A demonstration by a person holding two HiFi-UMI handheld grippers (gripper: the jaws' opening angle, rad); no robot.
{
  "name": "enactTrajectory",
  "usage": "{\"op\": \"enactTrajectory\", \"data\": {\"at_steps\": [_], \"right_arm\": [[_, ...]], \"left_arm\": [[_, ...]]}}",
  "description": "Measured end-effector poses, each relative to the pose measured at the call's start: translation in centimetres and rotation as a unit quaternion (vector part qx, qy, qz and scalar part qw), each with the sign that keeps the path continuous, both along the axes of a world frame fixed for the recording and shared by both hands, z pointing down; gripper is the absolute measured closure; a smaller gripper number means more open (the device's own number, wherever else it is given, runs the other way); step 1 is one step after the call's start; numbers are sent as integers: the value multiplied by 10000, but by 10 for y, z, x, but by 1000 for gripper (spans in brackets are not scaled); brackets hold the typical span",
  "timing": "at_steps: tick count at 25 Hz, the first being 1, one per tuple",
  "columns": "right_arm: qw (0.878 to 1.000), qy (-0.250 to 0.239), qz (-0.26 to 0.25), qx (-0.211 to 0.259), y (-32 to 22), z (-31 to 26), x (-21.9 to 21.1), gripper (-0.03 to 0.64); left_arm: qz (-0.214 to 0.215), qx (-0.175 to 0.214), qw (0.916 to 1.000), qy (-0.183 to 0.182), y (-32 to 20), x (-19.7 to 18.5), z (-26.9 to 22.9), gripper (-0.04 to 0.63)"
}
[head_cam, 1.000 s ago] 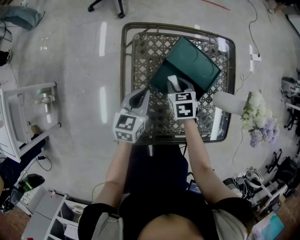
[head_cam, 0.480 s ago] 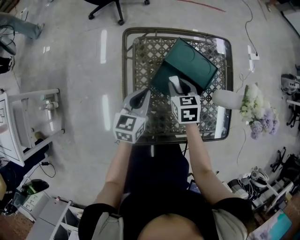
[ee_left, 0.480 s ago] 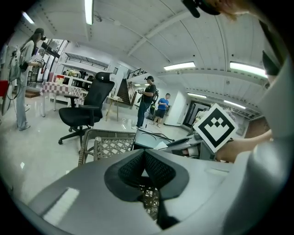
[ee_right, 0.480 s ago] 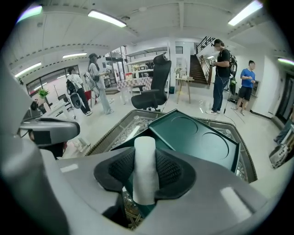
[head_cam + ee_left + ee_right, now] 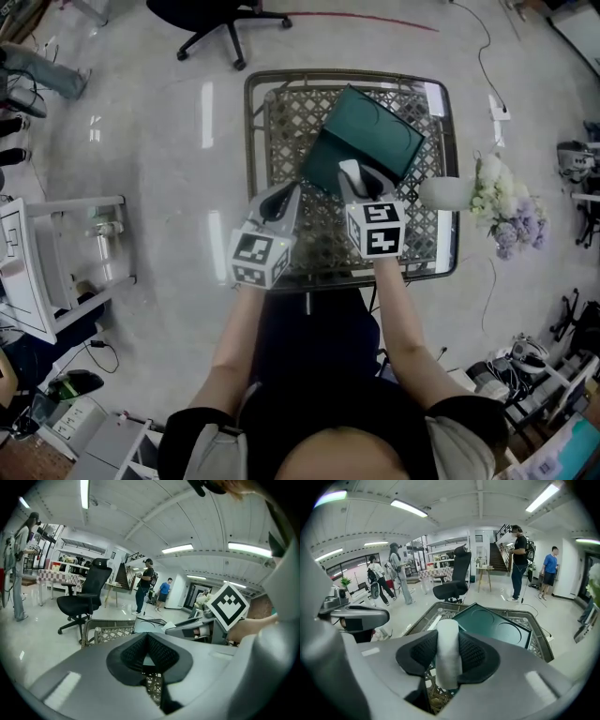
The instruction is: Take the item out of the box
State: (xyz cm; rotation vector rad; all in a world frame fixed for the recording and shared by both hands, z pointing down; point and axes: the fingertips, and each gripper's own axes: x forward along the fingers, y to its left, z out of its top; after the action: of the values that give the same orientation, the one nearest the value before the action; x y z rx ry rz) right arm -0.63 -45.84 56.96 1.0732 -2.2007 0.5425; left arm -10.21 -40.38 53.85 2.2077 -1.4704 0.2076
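Overhead, your right gripper (image 5: 359, 178) holds a white roll (image 5: 347, 170) at the near edge of the green box (image 5: 375, 136) on the wicker table (image 5: 258, 112), and your left gripper (image 5: 279, 199) hangs just to its left, off the box. Along your left gripper's (image 5: 147, 639) own jaws, the pads meet at the tips with nothing between them. Along your right gripper (image 5: 448, 656), the jaws are clamped on the upright white roll (image 5: 447, 644), and the green box (image 5: 497, 627) lies beyond it with two round hollows facing up.
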Motion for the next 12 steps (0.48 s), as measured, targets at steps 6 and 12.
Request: {"op": "enactTrajectory", "data": {"at_steps": [6, 12], "right_arm": [[9996, -151, 130, 191, 12, -22, 8, 483], [9984, -325, 292, 355, 22, -42, 13, 483]], "left_arm": [[41, 97, 9999, 13, 5, 4, -15, 589], [209, 221, 9995, 41, 7, 11, -28, 589]]}}
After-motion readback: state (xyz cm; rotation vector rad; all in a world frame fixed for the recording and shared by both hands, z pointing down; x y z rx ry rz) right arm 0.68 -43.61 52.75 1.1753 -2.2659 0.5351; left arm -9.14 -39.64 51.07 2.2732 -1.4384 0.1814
